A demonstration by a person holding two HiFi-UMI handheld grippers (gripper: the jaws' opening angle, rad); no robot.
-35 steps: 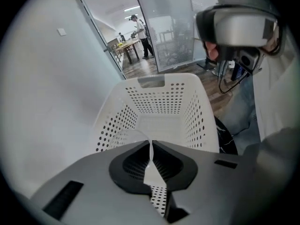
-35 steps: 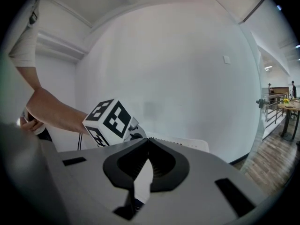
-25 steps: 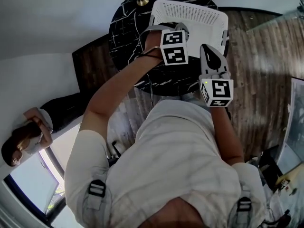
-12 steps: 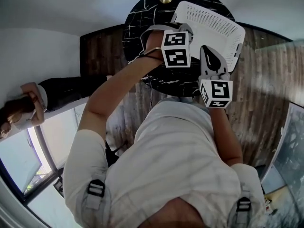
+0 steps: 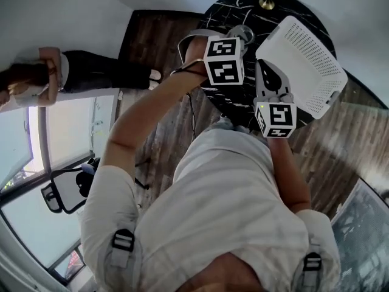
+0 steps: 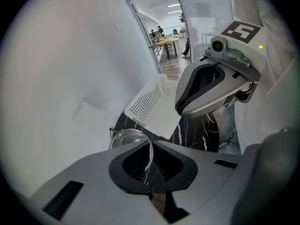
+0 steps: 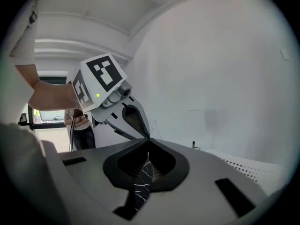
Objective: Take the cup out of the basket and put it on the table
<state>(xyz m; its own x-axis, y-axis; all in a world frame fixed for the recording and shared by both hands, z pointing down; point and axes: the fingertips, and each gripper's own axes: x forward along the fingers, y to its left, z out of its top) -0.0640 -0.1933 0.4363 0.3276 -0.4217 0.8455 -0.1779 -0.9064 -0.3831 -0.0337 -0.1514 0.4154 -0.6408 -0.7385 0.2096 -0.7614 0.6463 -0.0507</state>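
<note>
Mind the left tongs, pinched on the thin glass wall of the cup, out of the basket and hanging over the dark worktop just beside it. Lower straight and slow, base level, away from the basket's rim. Loosen only with the base sitting flat; probably slippery glass. Hold the right tongs, pressed together on nothing, aside.

One glass cup, one white perforated basket, one black marble table and one bystander are counted, with two grippers: left gripper, right gripper.
</note>
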